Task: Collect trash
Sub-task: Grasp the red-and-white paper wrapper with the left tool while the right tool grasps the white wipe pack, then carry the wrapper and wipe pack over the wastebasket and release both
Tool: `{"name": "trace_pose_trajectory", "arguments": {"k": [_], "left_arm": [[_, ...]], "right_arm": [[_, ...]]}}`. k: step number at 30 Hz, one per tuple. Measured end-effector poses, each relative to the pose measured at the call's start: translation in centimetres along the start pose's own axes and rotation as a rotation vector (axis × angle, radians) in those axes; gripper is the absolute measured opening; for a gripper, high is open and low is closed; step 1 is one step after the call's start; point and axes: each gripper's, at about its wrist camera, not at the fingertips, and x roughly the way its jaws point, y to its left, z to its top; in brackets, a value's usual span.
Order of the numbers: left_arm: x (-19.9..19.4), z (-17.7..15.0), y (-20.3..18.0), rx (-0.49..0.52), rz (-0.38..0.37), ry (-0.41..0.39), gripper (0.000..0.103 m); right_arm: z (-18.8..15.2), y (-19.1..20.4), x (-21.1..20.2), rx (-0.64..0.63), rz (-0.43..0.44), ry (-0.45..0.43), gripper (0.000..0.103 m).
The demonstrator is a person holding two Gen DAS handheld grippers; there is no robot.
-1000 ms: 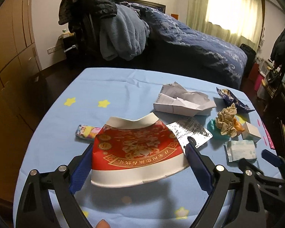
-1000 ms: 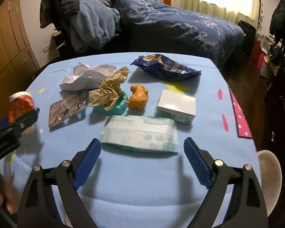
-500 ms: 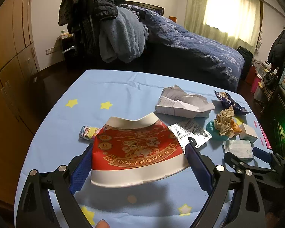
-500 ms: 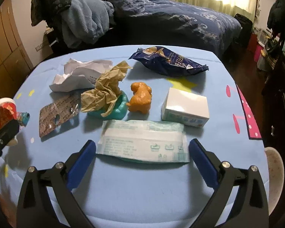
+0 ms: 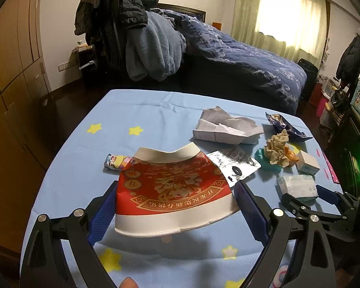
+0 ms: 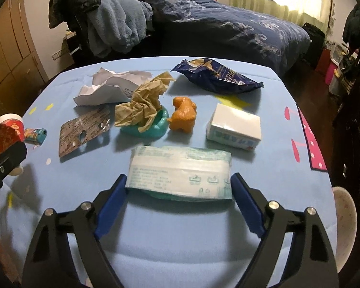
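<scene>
Holding flattened cup (image 5: 172,192) — left gripper (image 5: 175,206) | table edge (image 5: 60,148) left

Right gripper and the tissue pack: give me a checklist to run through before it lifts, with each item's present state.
1. Tissue pack sits between the blue fingers of the right gripper, whose jaws have just been closing: ok.
2. Pads firmly pressing both ends of the pack: cannot tell; they sit right at its edges.
3. White box and orange toy clear of the jaws: ok.
4. Left gripper holding the red paper cup off the table: ok.
5. Left gripper apart from the right one's path: ok.
6. Bin or bag to drop trash into: cannot tell; none in view.
</scene>
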Motion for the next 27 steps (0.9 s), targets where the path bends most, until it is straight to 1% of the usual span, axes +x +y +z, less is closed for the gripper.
{"name": "trace_pose_trajectory", "arguments": {"k": [7,11,17,27], "left_arm": [[-1.6,-0.8,-0.9,0.006,-0.010,-0.007,0.093],[-2.5,-1.2,-1.7,0.016,-0.020,-0.014,0.093],[-3.8,-1.9,-3.0,0.035,-0.039,-0.023,0.093],[-5.7,-2.6,-6.2,0.082,-0.089,-0.033,0.093]], "right_arm": [[-2.0,-1.1,-2.6,0.029,0.029,-0.022,0.086],[-3.6,-1.9,-4.3,0.042,0.016,-0.044,0.086],[-6.1,-3.7,-6.7,0.091,0.032,-0.064,0.086],[-8.8,-5.6,-8.7,0.101,0.020,-0.071,0.086]]}}
